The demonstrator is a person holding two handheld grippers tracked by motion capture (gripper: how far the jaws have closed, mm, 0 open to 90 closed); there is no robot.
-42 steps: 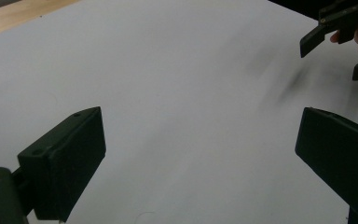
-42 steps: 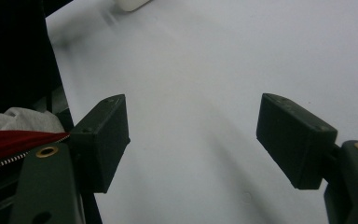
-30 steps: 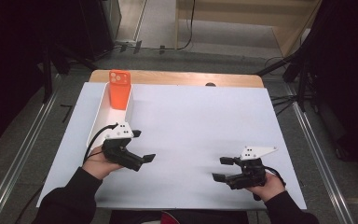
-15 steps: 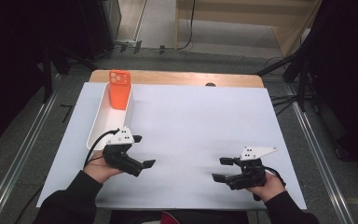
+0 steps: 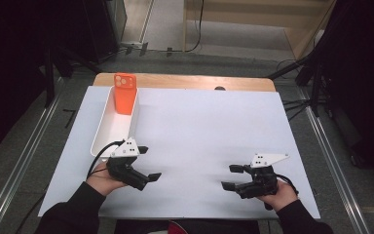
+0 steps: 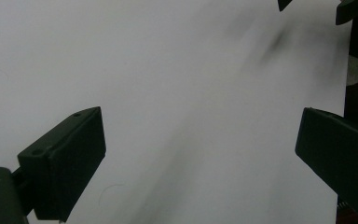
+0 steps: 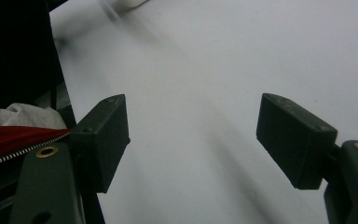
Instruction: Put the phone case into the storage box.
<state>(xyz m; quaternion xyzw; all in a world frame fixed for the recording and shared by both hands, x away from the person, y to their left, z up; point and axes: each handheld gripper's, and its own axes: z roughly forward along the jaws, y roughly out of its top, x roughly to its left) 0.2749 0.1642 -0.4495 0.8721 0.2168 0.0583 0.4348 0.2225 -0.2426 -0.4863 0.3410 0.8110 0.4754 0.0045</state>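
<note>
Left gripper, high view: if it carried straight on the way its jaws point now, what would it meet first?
Judging loosely, the left gripper points right across the bare white table sheet, roughly toward the right gripper. Nothing lies between them, so that would likely come first. Its jaws stand open and empty; depth is unclear.

The person's left hand (image 5: 102, 178) comes in from the bottom left on a dark-sleeved forearm and grips the left gripper (image 5: 147, 163), whose black jaws stand wide apart and point toward the right — in the left gripper view the two jaws sit at opposite edges with nothing between them. The right hand (image 5: 277, 192) enters from the bottom right, likewise sleeved in dark cloth, and holds the right gripper (image 5: 230, 177) low with its jaws pointing left toward the other gripper — spread wide and empty in the right gripper view too. The two grippers are well apart, each with its grey three-cornered plate on top.
</note>
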